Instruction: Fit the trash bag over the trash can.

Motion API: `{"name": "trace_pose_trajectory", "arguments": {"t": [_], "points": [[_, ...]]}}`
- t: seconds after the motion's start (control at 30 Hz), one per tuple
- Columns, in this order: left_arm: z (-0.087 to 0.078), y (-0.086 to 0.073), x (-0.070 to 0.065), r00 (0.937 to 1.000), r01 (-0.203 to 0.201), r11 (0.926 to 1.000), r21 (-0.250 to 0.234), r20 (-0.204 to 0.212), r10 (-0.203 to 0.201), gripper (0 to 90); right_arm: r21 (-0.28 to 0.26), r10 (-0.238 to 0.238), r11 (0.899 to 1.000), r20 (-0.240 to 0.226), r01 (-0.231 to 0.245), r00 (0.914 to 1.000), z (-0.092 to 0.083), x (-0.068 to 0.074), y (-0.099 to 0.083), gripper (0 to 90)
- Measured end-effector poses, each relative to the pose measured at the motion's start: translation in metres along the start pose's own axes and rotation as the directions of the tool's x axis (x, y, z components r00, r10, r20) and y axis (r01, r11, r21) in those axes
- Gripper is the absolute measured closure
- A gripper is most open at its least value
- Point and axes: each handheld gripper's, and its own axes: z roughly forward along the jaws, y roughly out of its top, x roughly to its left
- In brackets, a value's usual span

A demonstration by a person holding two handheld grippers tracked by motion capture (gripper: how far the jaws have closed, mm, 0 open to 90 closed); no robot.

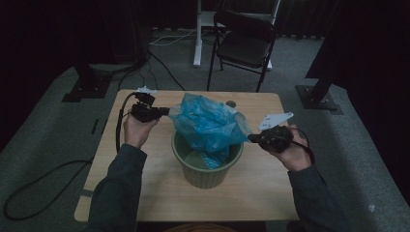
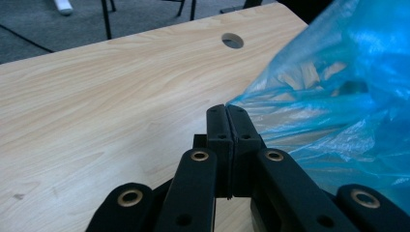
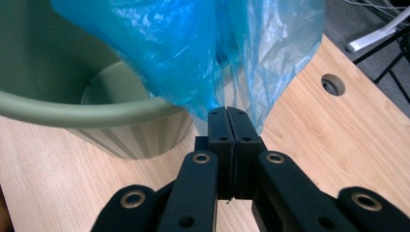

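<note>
The fingers (image 2: 218, 126) of the left gripper (image 1: 167, 111) are clenched on an edge of the thin, crinkled blue plastic bag (image 1: 209, 123), pinching its film at the bag's left side. The fingers (image 3: 218, 126) of the right gripper (image 1: 251, 138) are likewise clenched on the bag's right edge, so the bag hangs stretched between the two over the round, ribbed, pale green plastic bin (image 1: 205, 171). The bag's lower part dips inside the bin's mouth. The bin stands on the near middle of the light wooden worktop (image 1: 145, 193), between the person's left hand (image 1: 138, 130) and right hand (image 1: 292, 152).

On the far side of the worktop, a round cable hole (image 1: 231, 103) sits just behind the bag. Beyond the worktop, a black folding chair (image 1: 244, 46) stands on the grey carpet, next to a white stand leg (image 1: 197, 34). A black cable (image 1: 34, 191) loops across the floor at the left.

The room is dim and its far edges fall into darkness. The bag covers much of the bin's opening, so what lies at the bottom of the bin cannot be made out. The person's sleeves are cut off by the near edge of the high view.
</note>
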Motion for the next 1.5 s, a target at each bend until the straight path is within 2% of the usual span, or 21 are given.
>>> {"name": "trace_pose_trajectory", "arguments": {"t": [0.17,0.23,0.27,0.37,0.5,0.53,0.6,0.67,0.73,0.83,0.93,1.0,1.03,1.1,1.13,1.2,1.27,1.5], "points": [[-0.001,0.001,-0.007,0.9991,-0.017,0.9996,-0.021,0.037,0.018,89.2,-0.058,0.017,0.998,0.005,-0.017,0.9998,-0.004,-0.003,0.001,79.6],[-0.003,0.002,-0.009,0.9988,-0.027,0.9993,-0.026,0.040,0.028,89.2,-0.093,0.023,0.995,-0.005,-0.024,0.9997,-0.008,-0.004,0.002,77.6],[-0.003,0.002,-0.009,0.9988,-0.027,0.9993,-0.026,0.040,0.028,89.2,-0.093,0.023,0.995,-0.005,-0.024,0.9997,-0.008,-0.004,0.002,77.6],[-0.003,0.002,-0.010,0.9984,-0.034,0.9989,-0.032,0.043,0.036,89.2,-0.148,0.027,0.989,0.026,-0.023,0.9993,-0.014,-0.004,0.005,72.5],[-0.003,0.002,-0.011,0.9978,-0.045,0.9984,-0.034,0.047,0.046,89.2,-0.180,0.046,0.983,0.060,-0.035,0.9971,-0.013,-0.007,0.008,70.6],[-0.003,0.002,-0.013,0.9976,-0.046,0.9984,-0.034,0.050,0.047,89.2,-0.190,0.055,0.981,0.067,-0.042,0.9962,-0.013,-0.009,0.009,70.6],[-0.003,0.002,-0.014,0.9973,-0.054,0.9981,-0.030,0.048,0.055,89.2,-0.238,0.083,0.969,0.077,-0.062,0.9936,-0.013,-0.012,0.012,70.7],[-0.004,0.002,-0.014,0.9973,-0.055,0.9979,-0.033,0.048,0.057,89.2,-0.272,0.086,0.960,0.072,-0.063,0.9937,-0.015,-0.012,0.014,70.7],[-0.004,0.002,-0.014,0.9974,-0.053,0.9979,-0.037,0.046,0.055,89.2,-0.287,0.080,0.956,0.064,-0.058,0.9947,-0.017,-0.011,0.016,70.1],[-0.005,0.002,-0.014,0.9971,-0.055,0.9977,-0.039,0.050,0.057,89.2,-0.285,0.073,0.957,0.070,-0.050,0.9948,-0.017,-0.009,0.018,68.0],[-0.005,0.002,-0.016,0.9965,-0.060,0.9972,-0.045,0.057,0.062,89.2,-0.261,0.062,0.964,0.056,-0.046,0.9965,-0.010,-0.009,0.022,66.0],[-0.004,0.002,-0.016,0.9962,-0.063,0.9971,-0.041,0.057,0.065,89.1,-0.253,0.064,0.966,0.063,-0.046,0.9960,-0.004,-0.010,0.024,66.8],[-0.003,0.002,-0.016,0.9963,-0.064,0.9974,-0.035,0.055,0.066,89.1,-0.250,0.070,0.967,0.062,-0.053,0.9956,-0.001,-0.012,0.025,70.9],[-0.003,0.002,-0.016,0.9963,-0.064,0.9974,-0.035,0.055,0.066,89.1,-0.250,0.079,0.966,0.050,-0.065,0.9956,0.002,-0.015,0.026,70.9],[0.002,0.001,-0.015,0.9961,-0.067,0.9976,-0.017,0.055,0.068,89.0,-0.228,0.097,0.970,0.031,-0.088,0.9948,0.011,-0.020,0.026,84.1],[0.004,0.000,-0.016,0.9959,-0.072,0.9974,-0.008,0.055,0.072,89.0,-0.195,0.104,0.976,0.029,-0.096,0.9942,0.022,-0.024,0.026,89.4],[0.004,-0.001,-0.016,0.9958,-0.073,0.9973,-0.005,0.056,0.073,89.0,-0.168,0.115,0.980,0.023,-0.110,0.9931,0.032,-0.027,0.023,90.0],[0.008,-0.005,-0.015,0.9963,-0.073,0.9972,0.015,0.047,0.072,89.0,-0.128,0.133,0.983,0.022,-0.129,0.9909,0.044,-0.028,0.017,90.0]]}}
